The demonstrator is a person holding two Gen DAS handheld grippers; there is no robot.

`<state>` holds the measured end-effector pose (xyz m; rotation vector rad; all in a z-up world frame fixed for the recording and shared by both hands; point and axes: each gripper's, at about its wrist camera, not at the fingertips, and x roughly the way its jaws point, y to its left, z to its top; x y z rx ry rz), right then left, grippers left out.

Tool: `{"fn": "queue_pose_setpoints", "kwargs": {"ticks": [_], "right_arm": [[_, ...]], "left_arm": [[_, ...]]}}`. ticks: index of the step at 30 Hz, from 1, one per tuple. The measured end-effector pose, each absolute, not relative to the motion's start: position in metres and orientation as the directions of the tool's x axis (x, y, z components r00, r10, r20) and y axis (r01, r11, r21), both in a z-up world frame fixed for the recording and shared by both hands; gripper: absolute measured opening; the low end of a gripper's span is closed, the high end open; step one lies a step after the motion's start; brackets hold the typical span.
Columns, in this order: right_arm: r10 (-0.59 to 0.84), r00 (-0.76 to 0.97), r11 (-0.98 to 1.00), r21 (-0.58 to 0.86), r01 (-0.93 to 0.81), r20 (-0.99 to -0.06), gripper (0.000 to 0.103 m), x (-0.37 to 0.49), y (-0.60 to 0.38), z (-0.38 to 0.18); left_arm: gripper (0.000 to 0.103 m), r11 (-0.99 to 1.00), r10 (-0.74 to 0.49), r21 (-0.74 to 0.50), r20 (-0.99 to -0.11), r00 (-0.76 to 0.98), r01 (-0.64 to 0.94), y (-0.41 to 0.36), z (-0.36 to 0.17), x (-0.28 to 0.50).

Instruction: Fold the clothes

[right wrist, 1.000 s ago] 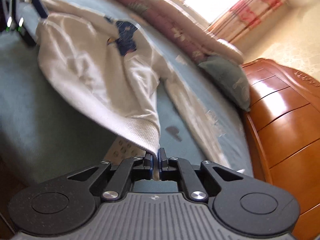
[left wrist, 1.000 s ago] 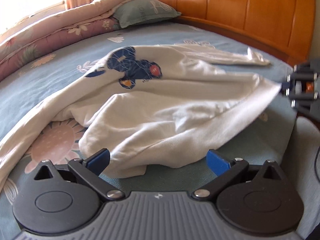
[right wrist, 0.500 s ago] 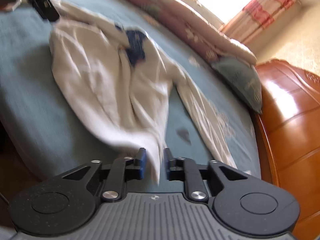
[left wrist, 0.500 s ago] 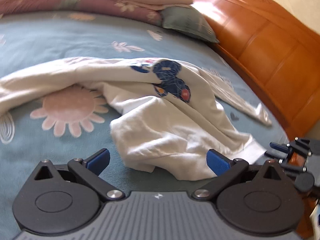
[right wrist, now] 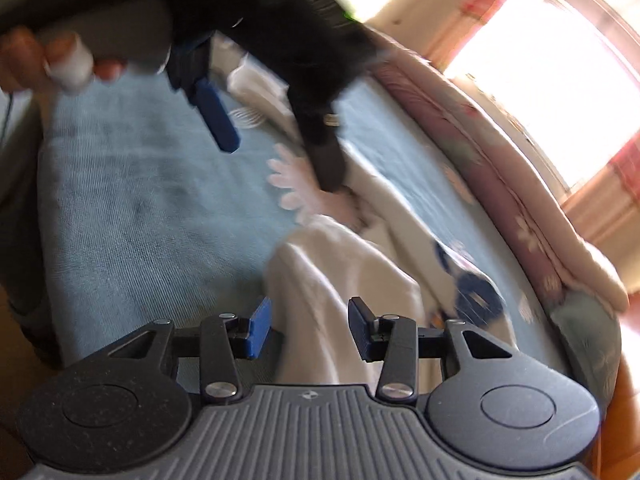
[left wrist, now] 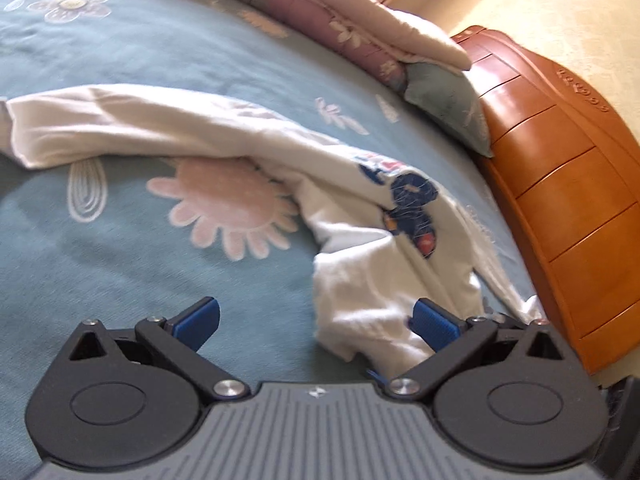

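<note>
A white long-sleeved shirt (left wrist: 360,280) with a dark blue print (left wrist: 412,200) lies crumpled on the blue flowered bedspread (left wrist: 120,240). One sleeve (left wrist: 120,120) stretches out to the left. My left gripper (left wrist: 316,320) is open and empty, low over the bed, with the shirt's hem by its right finger. My right gripper (right wrist: 310,326) is open, with shirt cloth (right wrist: 320,280) lying loose between its fingers. The left gripper (right wrist: 216,112) also shows in the right wrist view, held by a hand above the bed.
A folded pink and cream quilt (left wrist: 340,12) and a grey-green pillow (left wrist: 452,108) lie at the bed's far side. An orange wooden headboard (left wrist: 560,184) runs along the right. A bright window with curtains (right wrist: 540,72) stands behind.
My right gripper has opened and let go of the shirt's hem, which has dropped onto the bed. My left gripper has swung left and lower, still open.
</note>
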<state>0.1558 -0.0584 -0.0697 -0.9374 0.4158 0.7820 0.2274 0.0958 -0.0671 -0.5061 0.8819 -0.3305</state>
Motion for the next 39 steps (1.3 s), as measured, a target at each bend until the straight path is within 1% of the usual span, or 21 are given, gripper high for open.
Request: {"fn": "queue_pose_setpoints", "kwargs": {"ticks": [2, 3, 4, 8, 13, 14, 15, 16, 17, 19, 21, 23, 24, 25, 28, 33, 37, 39], "right_arm": [[0.388, 0.671, 0.333, -0.582, -0.742, -0.632, 0.046, 0.162, -0.050, -0.081], [0.376, 0.676, 0.326, -0.592, -0.737, -0.634, 0.038, 0.165, -0.046, -0.086], [0.384, 0.662, 0.378, -0.544, -0.749, -0.644, 0.016, 0.175, -0.054, -0.083], [0.425, 0.606, 0.562, -0.329, -0.759, -0.672, 0.015, 0.215, -0.087, -0.068], [0.490, 0.542, 0.726, -0.024, -0.687, -0.683, 0.015, 0.265, -0.128, -0.050], [0.505, 0.530, 0.748, 0.039, -0.662, -0.681, 0.017, 0.275, -0.136, -0.047], [0.518, 0.521, 0.767, 0.099, -0.634, -0.679, 0.023, 0.285, -0.144, -0.043], [0.489, 0.543, 0.796, 0.094, -0.598, -0.683, 0.026, 0.293, -0.153, -0.047], [0.460, 0.563, 0.822, 0.090, -0.562, -0.686, 0.026, 0.301, -0.161, -0.051], [0.428, 0.584, 0.853, 0.095, -0.513, -0.690, 0.032, 0.303, -0.179, -0.056], [0.395, 0.602, 0.881, 0.099, -0.463, -0.694, 0.036, 0.305, -0.196, -0.061], [0.392, 0.604, 0.886, 0.107, -0.451, -0.694, 0.040, 0.296, -0.206, -0.064], [0.390, 0.607, 0.887, 0.107, -0.448, -0.693, 0.045, 0.289, -0.211, -0.064], [0.389, 0.609, 0.889, 0.107, -0.446, -0.691, 0.048, 0.283, -0.215, -0.065], [0.390, 0.615, 0.890, 0.110, -0.442, -0.686, 0.050, 0.264, -0.223, -0.065], [0.397, 0.616, 0.892, 0.127, -0.434, -0.681, 0.054, 0.241, -0.231, -0.068], [0.411, 0.588, 0.891, 0.171, -0.421, -0.696, 0.056, 0.237, -0.236, -0.079], [0.417, 0.580, 0.891, 0.189, -0.413, -0.699, 0.057, 0.236, -0.238, -0.085]], "left_arm": [[0.102, 0.823, -0.493, -0.562, -0.639, 0.590, 0.080, 0.098, -0.071, 0.227], [0.102, 0.819, -0.502, -0.567, -0.633, 0.590, 0.089, 0.099, -0.073, 0.226], [0.102, 0.815, -0.510, -0.571, -0.626, 0.590, 0.099, 0.100, -0.075, 0.226], [0.102, 0.790, -0.558, -0.589, -0.579, 0.594, 0.169, 0.097, -0.082, 0.227], [0.102, 0.768, -0.600, -0.604, -0.563, 0.567, 0.213, 0.084, -0.088, 0.232], [0.102, 0.767, -0.605, -0.602, -0.566, 0.560, 0.221, 0.081, -0.089, 0.232], [0.102, 0.766, -0.610, -0.601, -0.568, 0.552, 0.229, 0.077, -0.090, 0.233], [0.102, 0.764, -0.616, -0.600, -0.569, 0.545, 0.237, 0.074, -0.090, 0.234], [0.102, 0.760, -0.623, -0.601, -0.568, 0.537, 0.246, 0.070, -0.091, 0.234], [0.102, 0.751, -0.638, -0.606, -0.563, 0.526, 0.263, 0.062, -0.093, 0.236], [0.102, 0.738, -0.655, -0.614, -0.552, 0.516, 0.280, 0.053, -0.095, 0.240], [0.102, 0.719, -0.676, -0.629, -0.534, 0.508, 0.296, 0.044, -0.097, 0.244], [0.102, 0.709, -0.687, -0.636, -0.525, 0.503, 0.304, 0.039, -0.098, 0.246], [0.102, 0.694, -0.701, -0.649, -0.511, 0.497, 0.313, 0.034, -0.100, 0.248], [0.102, 0.643, -0.741, -0.694, -0.457, 0.492, 0.324, 0.023, -0.108, 0.254], [0.102, 0.591, -0.757, -0.750, -0.389, 0.526, 0.296, 0.023, -0.125, 0.252], [0.100, 0.560, -0.770, -0.758, -0.327, 0.548, 0.336, 0.030, -0.136, 0.242], [0.093, 0.564, -0.763, -0.754, -0.319, 0.562, 0.338, 0.033, -0.138, 0.239]]}}
